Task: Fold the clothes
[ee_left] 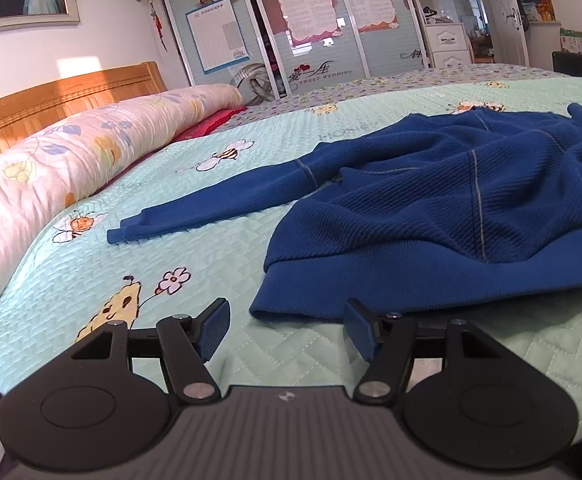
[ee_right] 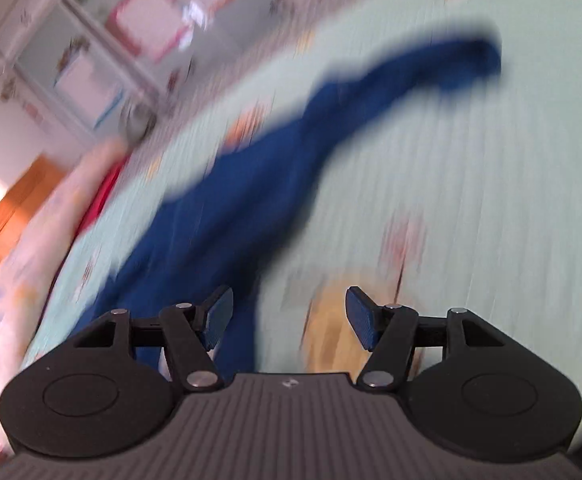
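Nearest to us in the left wrist view, the left tool sits low over the bed with its blue-padded jaws spread apart and nothing between them; the near ribbed hem of the blue sweater lies just beyond the tips, and we cannot tell whether the right-hand pad touches it. We see the sweater spread loosely and creased on the mint quilted bedspread, its body to the right and one sleeve stretched out flat to the left, the cuff ending near a printed bee. Farther left, a rolled floral quilt lies along the wooden headboard; at the far side stands a wardrobe with sliding doors carrying paper charts.

Turning to the right wrist view, which is heavily blurred, we find the right tool likewise with its jaws apart and gripping nothing. Its left pad lies over the near edge of the sweater, while its right pad lies over bare bedspread. From there the blue cloth runs away to the far right, ending in a sleeve tip.
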The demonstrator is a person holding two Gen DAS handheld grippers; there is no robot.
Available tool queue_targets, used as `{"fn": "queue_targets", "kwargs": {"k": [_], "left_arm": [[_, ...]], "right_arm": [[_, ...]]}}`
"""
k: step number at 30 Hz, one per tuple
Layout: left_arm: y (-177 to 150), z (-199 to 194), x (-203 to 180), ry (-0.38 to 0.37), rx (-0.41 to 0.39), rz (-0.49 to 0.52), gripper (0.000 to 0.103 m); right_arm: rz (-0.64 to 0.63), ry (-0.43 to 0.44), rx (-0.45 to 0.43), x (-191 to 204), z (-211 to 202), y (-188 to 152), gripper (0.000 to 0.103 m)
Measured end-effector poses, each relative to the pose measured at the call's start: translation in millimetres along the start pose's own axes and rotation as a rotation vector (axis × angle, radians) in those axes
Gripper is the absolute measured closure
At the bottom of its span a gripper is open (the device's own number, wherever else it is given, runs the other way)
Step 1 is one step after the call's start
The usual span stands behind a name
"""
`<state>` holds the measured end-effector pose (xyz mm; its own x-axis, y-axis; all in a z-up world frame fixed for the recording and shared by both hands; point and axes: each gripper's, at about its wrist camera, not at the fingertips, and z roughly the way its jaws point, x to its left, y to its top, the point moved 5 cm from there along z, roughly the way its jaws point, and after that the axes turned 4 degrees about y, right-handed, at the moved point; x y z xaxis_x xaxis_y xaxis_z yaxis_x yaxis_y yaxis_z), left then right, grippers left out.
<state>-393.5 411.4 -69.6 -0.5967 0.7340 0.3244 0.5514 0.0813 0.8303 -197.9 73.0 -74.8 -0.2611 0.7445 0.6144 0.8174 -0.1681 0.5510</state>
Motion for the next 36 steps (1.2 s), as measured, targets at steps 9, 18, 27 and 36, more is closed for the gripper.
{"fn": "queue_targets", "kwargs": {"k": [9, 18, 27, 36], "left_arm": [[-3.8, -5.4, 7.6, 0.01, -0.002, -0.002, 0.034], [-3.1, -5.0, 7.3, -0.019, 0.01, 0.053, 0.033], [1.3, -25.8, -34.2, -0.213, -0.053, 0.161, 0.033], [10.9, -28.6, -84.2, -0.325, -0.084, 0.262, 0.031]], "right_arm": [[-0.116, 0.052, 0.158, 55.6, 10.4, -65.8, 0.055], [0.002, 0.069, 0.039, 38.7, -4.3, -34.2, 0.09], [0.092, -0.036, -0.136, -12.2, -64.1, 14.2, 0.082], [0.19, -0.021, -0.079, -29.3, -39.6, -13.4, 0.05]]}}
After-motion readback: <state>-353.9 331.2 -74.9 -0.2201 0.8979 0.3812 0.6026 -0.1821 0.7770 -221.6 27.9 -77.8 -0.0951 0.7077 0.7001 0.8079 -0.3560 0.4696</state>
